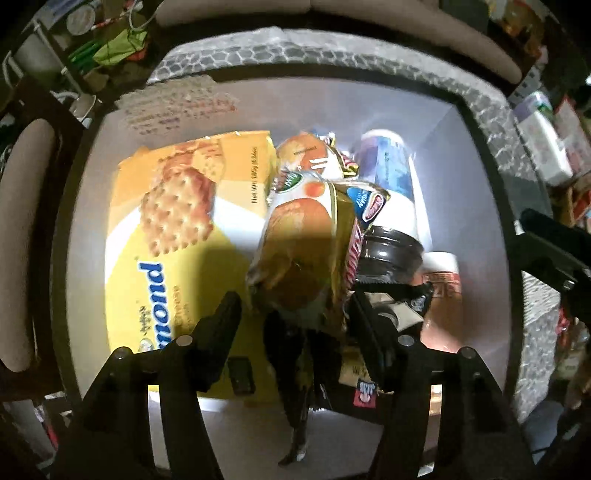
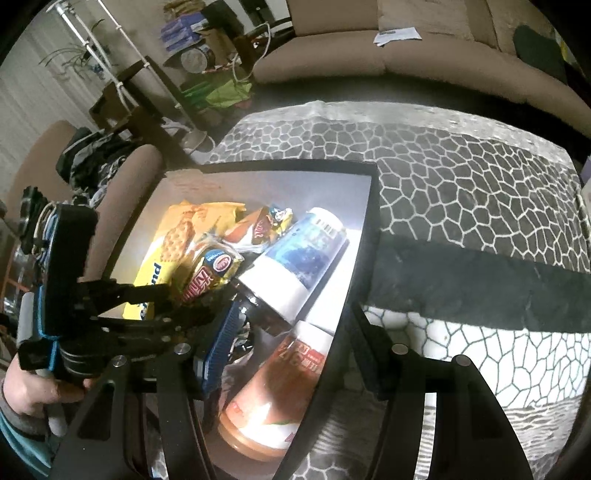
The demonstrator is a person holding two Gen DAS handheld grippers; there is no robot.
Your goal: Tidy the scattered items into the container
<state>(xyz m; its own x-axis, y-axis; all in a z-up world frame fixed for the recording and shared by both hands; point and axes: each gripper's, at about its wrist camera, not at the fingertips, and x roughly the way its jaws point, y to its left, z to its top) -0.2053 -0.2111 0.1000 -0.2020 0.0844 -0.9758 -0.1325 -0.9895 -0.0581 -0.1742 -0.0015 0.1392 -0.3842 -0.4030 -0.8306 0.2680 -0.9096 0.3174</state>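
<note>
A sofa (image 2: 424,62) with tan cushions spans the far side of the room; a white paper (image 2: 397,36) lies on its seat. A tan armchair (image 2: 122,192) stands at the left, with dark clothing (image 2: 96,155) piled on it. The desk is covered by a cloth (image 2: 461,177) printed with a grey-and-white cell pattern; a dark shadow band (image 2: 480,280) crosses it. A white tubular rack (image 2: 122,55) stands at the far left, before a pale wall (image 2: 33,96). Beside it sits clutter: a green bag (image 2: 225,92), boxes (image 2: 181,31) and a white cable (image 2: 240,70). Lighting is dim, with bright patches on the near cloth.
</note>
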